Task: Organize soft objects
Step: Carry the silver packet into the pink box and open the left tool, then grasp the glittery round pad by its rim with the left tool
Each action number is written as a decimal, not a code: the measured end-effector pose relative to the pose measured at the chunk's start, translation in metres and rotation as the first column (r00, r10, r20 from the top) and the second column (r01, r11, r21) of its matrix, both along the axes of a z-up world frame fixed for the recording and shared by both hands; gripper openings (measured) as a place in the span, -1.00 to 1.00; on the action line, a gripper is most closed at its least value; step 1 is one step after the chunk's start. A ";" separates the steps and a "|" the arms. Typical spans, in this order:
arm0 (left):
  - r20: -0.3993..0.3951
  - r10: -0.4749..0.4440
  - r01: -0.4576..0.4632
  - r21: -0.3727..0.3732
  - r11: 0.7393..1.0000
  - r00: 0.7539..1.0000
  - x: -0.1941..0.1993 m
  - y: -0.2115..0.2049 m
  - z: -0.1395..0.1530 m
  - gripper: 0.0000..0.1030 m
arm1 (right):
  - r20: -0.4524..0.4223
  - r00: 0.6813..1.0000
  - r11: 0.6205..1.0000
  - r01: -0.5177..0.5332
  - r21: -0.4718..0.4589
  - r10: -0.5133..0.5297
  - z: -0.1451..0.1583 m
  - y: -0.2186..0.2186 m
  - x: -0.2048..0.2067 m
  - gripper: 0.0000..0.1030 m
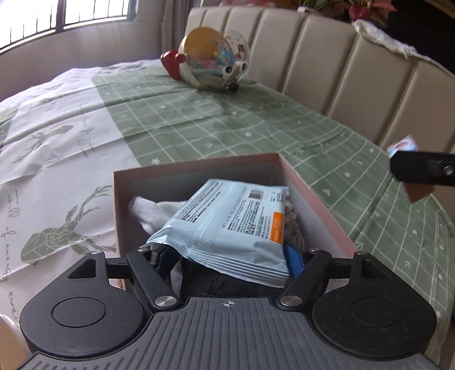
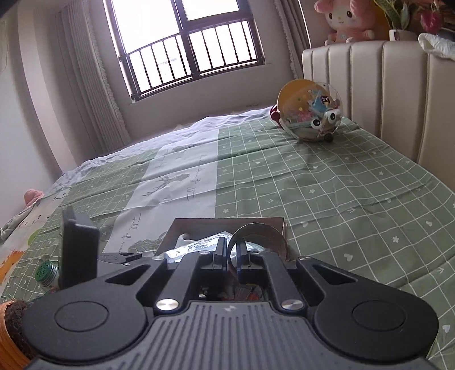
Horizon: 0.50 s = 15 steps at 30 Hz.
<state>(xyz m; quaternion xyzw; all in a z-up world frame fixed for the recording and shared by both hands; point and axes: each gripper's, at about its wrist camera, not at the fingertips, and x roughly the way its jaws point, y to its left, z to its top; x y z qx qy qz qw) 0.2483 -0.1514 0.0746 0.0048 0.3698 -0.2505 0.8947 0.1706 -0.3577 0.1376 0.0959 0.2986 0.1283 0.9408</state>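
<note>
A pink cardboard box [image 1: 312,196] stands on the green checked bed. Inside lie a light blue wipes pack [image 1: 236,227], a white soft item [image 1: 145,213] and a dark fuzzy item [image 1: 216,281]. My left gripper [image 1: 227,256] is wide open, its blue-padded fingers [image 1: 294,260] on either side of the pack's near end. In the right wrist view my right gripper [image 2: 233,252] is shut on the rim of a brown curved lid-like piece [image 2: 264,233], held over the box [image 2: 182,227]. The right gripper's body shows at the right edge of the left wrist view [image 1: 421,170].
A round transparent toy bag [image 1: 216,61] with googly eyes lies near the padded headboard [image 1: 341,71]; it also shows in the right wrist view [image 2: 310,113]. A green-capped bottle [image 2: 45,273] and a brown plush [image 2: 14,321] lie at left. A pink plush toy [image 2: 344,20] sits above the headboard.
</note>
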 end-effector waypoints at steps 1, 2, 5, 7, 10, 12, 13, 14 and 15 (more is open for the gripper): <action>0.011 -0.004 0.004 -0.022 1.000 1.000 -0.005 0.007 0.004 0.55 | 0.002 1.000 1.000 -0.003 -0.005 0.003 0.000 0.002 0.001 -0.88; 0.024 -0.004 0.005 -0.039 0.999 1.000 -0.010 0.012 0.012 0.55 | 0.004 1.000 1.000 -0.008 -0.008 0.008 0.001 0.005 0.002 -0.88; 0.078 0.029 -0.024 -0.072 0.997 0.997 -0.031 0.031 0.029 0.55 | 0.003 1.000 1.000 -0.028 0.006 0.028 0.004 0.014 0.006 -0.88; 0.115 0.070 -0.057 -0.114 0.992 0.991 -0.047 0.048 0.043 0.55 | -0.006 0.999 0.999 -0.045 0.025 0.046 0.004 0.021 0.011 -0.88; 0.155 0.119 -0.092 -0.172 0.981 0.981 -0.074 0.075 0.061 0.55 | -0.037 0.997 0.996 -0.063 0.060 0.065 0.001 0.028 0.020 -0.88; 0.178 0.140 -0.109 -0.174 0.979 0.974 -0.094 0.092 0.067 0.55 | -0.075 0.995 0.995 -0.061 0.083 0.067 -0.007 0.032 0.027 -0.88; 0.188 0.154 -0.121 -0.176 0.977 0.970 -0.104 0.102 0.069 0.55 | -0.105 0.992 0.995 -0.054 0.090 0.064 -0.014 0.034 0.032 -0.88; 0.191 0.166 -0.132 -0.183 0.974 0.967 -0.114 0.110 0.068 0.55 | -0.142 0.988 0.995 -0.043 0.087 0.055 -0.024 0.037 0.038 -0.88; 0.187 0.181 -0.144 -0.195 0.970 0.966 -0.123 0.119 0.065 0.55 | -0.185 0.981 0.996 -0.036 0.082 0.051 -0.036 0.042 0.044 -0.88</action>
